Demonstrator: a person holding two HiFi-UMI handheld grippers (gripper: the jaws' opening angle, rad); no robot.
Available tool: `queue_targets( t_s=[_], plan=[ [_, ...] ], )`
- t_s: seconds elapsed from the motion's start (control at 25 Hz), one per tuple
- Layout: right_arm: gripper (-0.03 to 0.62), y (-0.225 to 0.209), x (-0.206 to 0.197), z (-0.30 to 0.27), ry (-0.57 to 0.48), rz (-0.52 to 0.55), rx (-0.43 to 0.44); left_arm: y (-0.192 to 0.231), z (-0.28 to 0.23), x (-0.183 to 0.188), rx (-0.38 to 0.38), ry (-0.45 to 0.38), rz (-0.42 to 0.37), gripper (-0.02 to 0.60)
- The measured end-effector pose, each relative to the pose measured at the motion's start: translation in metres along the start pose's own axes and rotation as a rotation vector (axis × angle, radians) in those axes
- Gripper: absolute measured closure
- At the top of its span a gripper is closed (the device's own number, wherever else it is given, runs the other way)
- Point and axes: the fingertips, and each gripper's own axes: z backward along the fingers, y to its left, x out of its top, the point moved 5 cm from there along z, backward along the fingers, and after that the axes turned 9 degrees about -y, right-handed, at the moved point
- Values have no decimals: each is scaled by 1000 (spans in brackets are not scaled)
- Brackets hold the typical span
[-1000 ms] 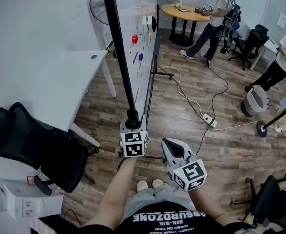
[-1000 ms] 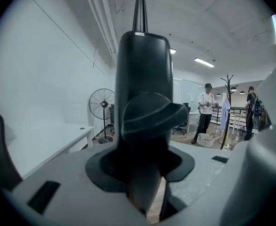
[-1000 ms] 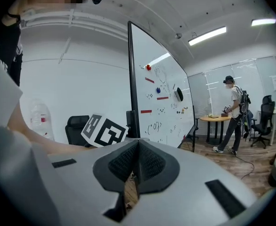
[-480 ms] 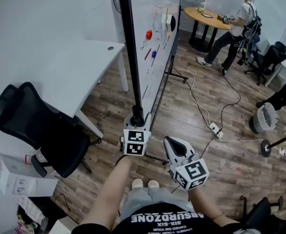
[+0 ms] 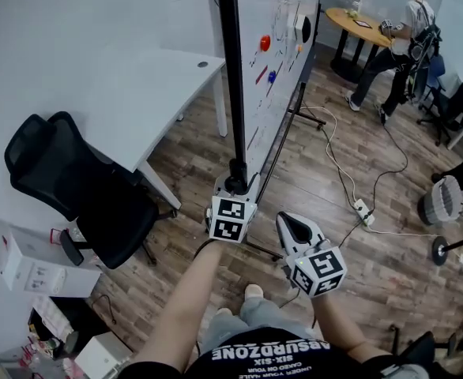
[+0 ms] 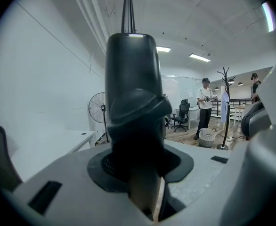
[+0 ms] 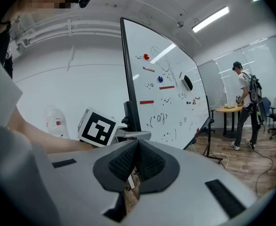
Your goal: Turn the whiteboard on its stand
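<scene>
Inspector: Whiteboard (image 5: 283, 77) position?

Assessor: Upright on its stand (image 5: 314, 119), on the wood floor (image 5: 192, 172). The left hand-held gripper (image 5: 235, 189) clamps the whiteboard's black edge frame (image 5: 231, 77), apparently for leverage to swing it.

Inspector: The other?

Assessor: The right hand-held gripper (image 5: 293, 229) hangs beside that edge, jaws together, empty. Only the left gripper view shows the frame filling the jaws.

One whiteboard (image 5: 275, 22), two grippers (image 5: 235, 189) (image 5: 293, 223), maybe three chairs (image 5: 73, 188)

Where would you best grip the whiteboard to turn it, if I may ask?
Probably its black side frame, low down, edge-on from the near end: it is a narrow upright bar, easy to span, unlike the broad flat face. The left gripper clamps it there.
</scene>
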Motion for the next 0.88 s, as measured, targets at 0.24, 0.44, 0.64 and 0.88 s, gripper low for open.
queue_targets(
  t_s=[0.24,0.44,0.64,0.88],
  plan=[
    [595,2,0,3,1,13,7,-1,1,1,-6,8,2,431],
    [595,11,-1,11,-17,20,-13,-1,11,-2,-13,16,-1,431],
    [595,25,-1,17,-22,19,-31,2,19,-5,-12,32,-3,431],
    [595,42,2,27,-37,26,-47,6,29,-6,-9,47,-5,431]
  ],
)
